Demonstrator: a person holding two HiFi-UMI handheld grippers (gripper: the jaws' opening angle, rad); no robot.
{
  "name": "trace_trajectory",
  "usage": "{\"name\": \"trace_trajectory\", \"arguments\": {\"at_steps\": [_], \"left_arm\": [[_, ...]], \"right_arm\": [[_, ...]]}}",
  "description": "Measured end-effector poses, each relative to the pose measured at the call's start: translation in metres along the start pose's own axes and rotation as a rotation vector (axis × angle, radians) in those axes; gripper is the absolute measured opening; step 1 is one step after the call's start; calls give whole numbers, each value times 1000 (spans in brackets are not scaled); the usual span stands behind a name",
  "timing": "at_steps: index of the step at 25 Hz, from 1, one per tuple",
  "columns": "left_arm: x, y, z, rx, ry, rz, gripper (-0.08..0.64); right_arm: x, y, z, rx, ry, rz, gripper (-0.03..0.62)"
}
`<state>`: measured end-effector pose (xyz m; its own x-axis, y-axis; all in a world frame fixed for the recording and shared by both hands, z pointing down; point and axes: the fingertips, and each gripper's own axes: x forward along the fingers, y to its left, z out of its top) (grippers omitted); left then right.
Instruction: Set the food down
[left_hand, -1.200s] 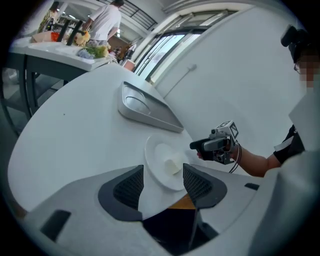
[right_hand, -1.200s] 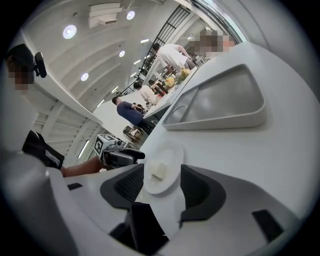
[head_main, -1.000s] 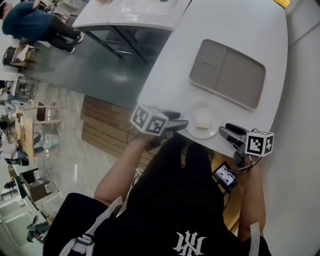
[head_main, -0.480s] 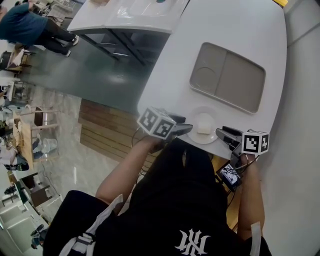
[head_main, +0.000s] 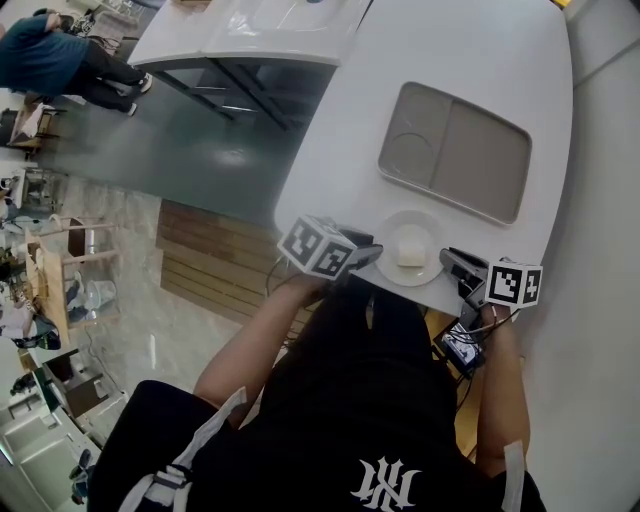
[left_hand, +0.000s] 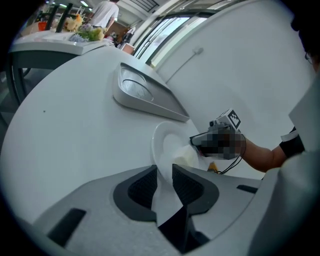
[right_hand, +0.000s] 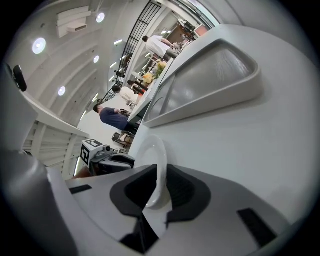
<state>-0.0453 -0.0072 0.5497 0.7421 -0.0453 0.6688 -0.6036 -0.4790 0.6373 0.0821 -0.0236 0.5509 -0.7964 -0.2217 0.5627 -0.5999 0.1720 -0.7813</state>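
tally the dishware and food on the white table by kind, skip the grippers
grey tray: 1
white plate: 1
piece of food, on the plate: 1
total: 3

Bright even daylight, fisheye-warped edges
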Motion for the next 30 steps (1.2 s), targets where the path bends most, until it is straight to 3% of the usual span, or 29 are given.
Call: {"name": "trace_trajectory", "arguments": {"at_steps": [2,8,12,22,30], "left_arm": [[0,4,0,-2,5,3,54],[2,7,4,-30,10,-10,49],[-4,-1,18,7,19,-20,46],[12,-12,143,252,-27,22,46],[46,-8,216,348,-65,68,46]], "right_arm": [[2,-2,1,10,-5,-2,44],[1,-2,4,53,-15,10,28],[-11,9,15,70,-46,29,25],[-57,-12,114,32,-204,-42,26],[-86,-37,179,-29,-290,-119,26]]}}
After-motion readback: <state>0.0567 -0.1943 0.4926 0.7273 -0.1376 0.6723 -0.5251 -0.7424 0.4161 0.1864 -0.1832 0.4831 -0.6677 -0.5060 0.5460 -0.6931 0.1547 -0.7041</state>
